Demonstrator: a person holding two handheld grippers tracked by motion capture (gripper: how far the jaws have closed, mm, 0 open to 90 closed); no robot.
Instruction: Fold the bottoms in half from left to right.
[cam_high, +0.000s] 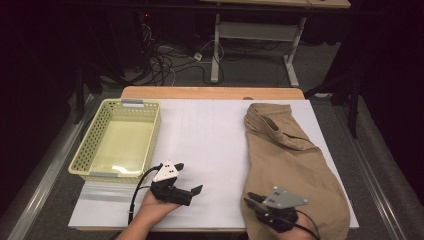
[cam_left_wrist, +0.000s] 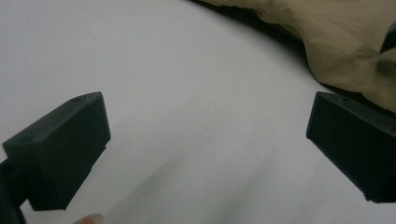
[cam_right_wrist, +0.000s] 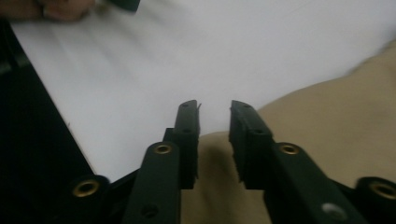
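A tan garment (cam_high: 290, 160) lies folded lengthwise on the right half of the white table top (cam_high: 205, 135), reaching to the near edge. My right gripper (cam_high: 249, 198) hovers at the garment's near left edge. In the right gripper view its jaws (cam_right_wrist: 215, 109) stand a narrow gap apart over the tan cloth (cam_right_wrist: 327, 121), with nothing pinched between them. My left gripper (cam_high: 189, 177) rests near the front of the table, left of the garment, pointing toward it. Its jaws (cam_left_wrist: 205, 116) are wide open over bare table, and the tan cloth (cam_left_wrist: 336, 42) lies just beyond them.
A pale yellow plastic basket (cam_high: 85, 150) stands at the left of the table with nothing in it. Behind the table are a wooden edge (cam_high: 210, 92), floor cables and a desk frame (cam_high: 217, 45). The near table edge runs just under both hands.
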